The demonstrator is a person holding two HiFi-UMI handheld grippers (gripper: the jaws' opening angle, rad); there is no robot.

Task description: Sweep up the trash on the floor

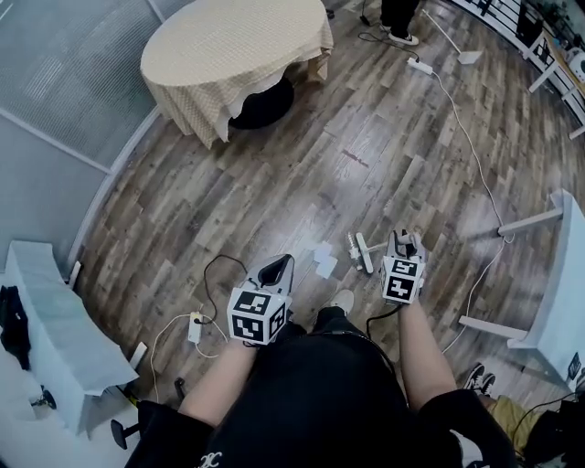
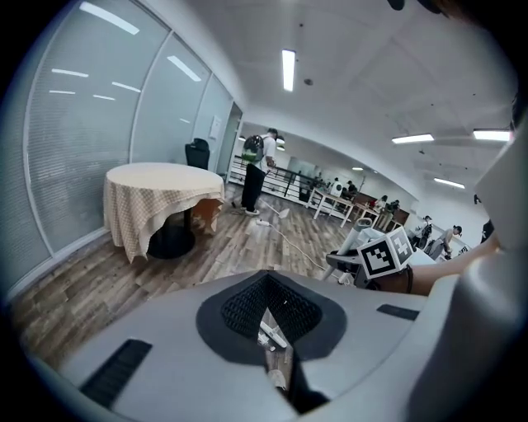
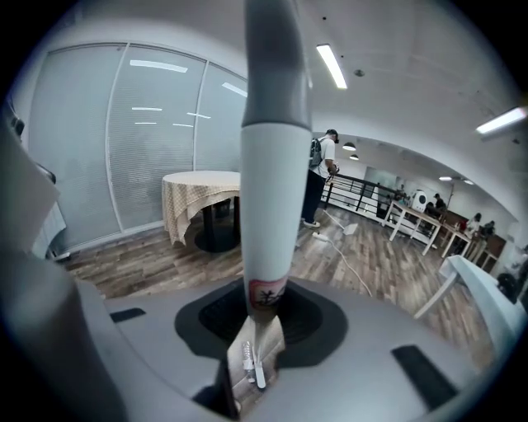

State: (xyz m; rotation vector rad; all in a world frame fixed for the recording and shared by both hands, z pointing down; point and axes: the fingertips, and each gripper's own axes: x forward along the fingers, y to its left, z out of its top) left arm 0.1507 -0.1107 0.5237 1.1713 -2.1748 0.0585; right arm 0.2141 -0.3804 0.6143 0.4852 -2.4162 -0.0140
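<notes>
White scraps of paper trash lie on the wood floor just ahead of my feet. A small white broom head rests on the floor right beside them. My right gripper is shut on the broom's white handle, which rises steeply between the jaws in the right gripper view. The left gripper hangs to the left of the scraps with its jaws shut and nothing in them. In the left gripper view, only a thin slit between the pads shows a strip of floor.
A round table with a checked cloth stands at the far left. A power strip and cables lie near my left foot. White desks flank the right and another the left. A person stands far off.
</notes>
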